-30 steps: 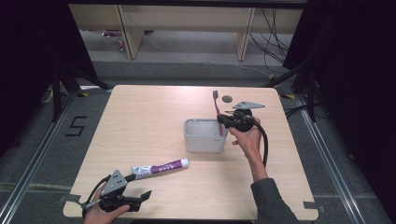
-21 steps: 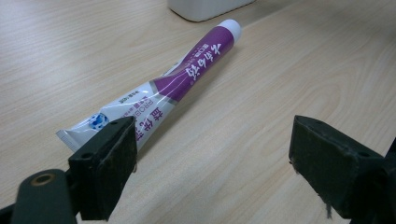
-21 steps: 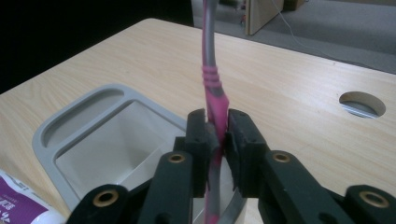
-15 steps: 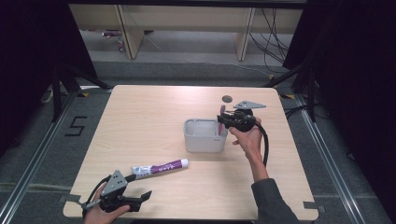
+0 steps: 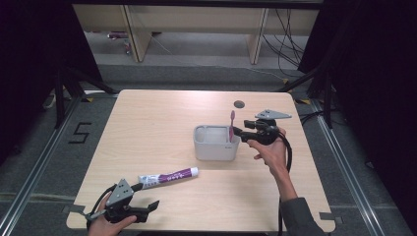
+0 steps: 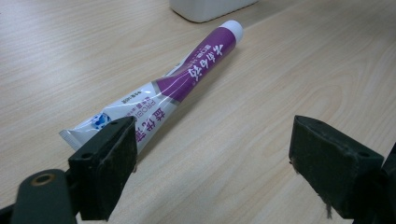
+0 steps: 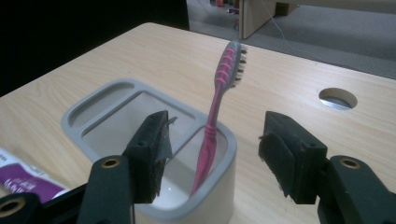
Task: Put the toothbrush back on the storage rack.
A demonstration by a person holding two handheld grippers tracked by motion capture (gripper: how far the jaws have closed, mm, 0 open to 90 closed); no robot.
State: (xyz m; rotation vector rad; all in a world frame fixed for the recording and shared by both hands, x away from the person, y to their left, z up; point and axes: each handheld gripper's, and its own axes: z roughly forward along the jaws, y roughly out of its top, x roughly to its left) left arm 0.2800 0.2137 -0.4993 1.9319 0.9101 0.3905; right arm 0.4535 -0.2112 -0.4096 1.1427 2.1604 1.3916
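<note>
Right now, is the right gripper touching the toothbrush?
Apart. In the right gripper view the right gripper has just opened; both pads stand clear of the toothbrush, which leans in the holder.

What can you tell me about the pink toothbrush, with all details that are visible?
The pink toothbrush looks like plastic, with grey ribs on the back of its head and dark bristles facing away from the right gripper's camera. It stands nearly upright, head up, leaning slightly, in the small end compartment of the grey holder. Its lower handle rests inside against the holder's wall. The right gripper is open, not touching it.
</note>
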